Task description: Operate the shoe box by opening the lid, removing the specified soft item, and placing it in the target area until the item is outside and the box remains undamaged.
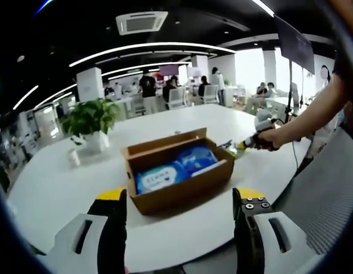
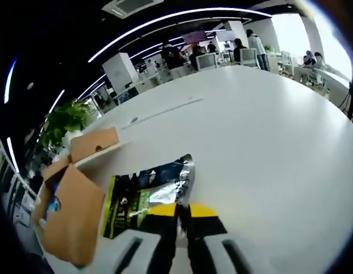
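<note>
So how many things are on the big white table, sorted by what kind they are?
Cardboard shoe box: 1
Blue soft packs inside the box: 2
Green and silver foil pouch, held in the right gripper: 1
Potted plant: 1
Small white cup: 1
Total: 6

White lettering on the blue pack (image 1: 156, 177) in my open shoe box (image 1: 179, 171) is too blurred to read.

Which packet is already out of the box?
The green and silver packet, pinched in the right gripper on the table beside the box. The blue packets lie inside.
</note>
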Demonstrator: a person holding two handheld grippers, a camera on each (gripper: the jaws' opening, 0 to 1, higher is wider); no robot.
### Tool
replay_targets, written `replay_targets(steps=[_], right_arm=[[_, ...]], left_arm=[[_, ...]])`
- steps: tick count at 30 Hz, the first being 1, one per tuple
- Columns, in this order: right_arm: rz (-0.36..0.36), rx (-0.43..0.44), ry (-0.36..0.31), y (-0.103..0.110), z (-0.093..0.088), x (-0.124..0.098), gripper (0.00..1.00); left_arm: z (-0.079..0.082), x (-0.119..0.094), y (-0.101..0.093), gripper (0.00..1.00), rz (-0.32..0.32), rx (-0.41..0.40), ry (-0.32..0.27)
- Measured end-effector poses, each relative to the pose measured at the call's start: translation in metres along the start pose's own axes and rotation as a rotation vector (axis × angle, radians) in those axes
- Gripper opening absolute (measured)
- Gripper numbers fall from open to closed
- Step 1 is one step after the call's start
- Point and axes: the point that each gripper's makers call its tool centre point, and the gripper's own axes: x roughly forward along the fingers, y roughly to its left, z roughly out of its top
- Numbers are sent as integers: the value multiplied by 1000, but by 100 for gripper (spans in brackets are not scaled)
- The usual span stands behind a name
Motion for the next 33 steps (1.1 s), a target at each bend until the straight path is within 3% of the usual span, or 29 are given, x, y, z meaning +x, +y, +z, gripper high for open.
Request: replay_targets(steps=[2,8,16,21,24,33], right_arm=[[-4,7,9,-1,-1,0,3],[-17,-75,23,-3,-5,-12,5],[-13,-105,8,-11,2,-14,6],[11,-162,-1,-10,6,-16,9],[18,-147,-7,-14,9,-14,11],[71,-211,18,-1,1,-25,19]], left_arm=[[0,0,0,78,1,-1,-3],[2,-1,0,78,4,-8,-14],[4,-1,0,78,-2,-12,-24],[4,-1,-1,78,-6,-15,-28],[4,-1,-2,78,-6,-31,-27],[3,1,-8,79,-21,-24,-13]])
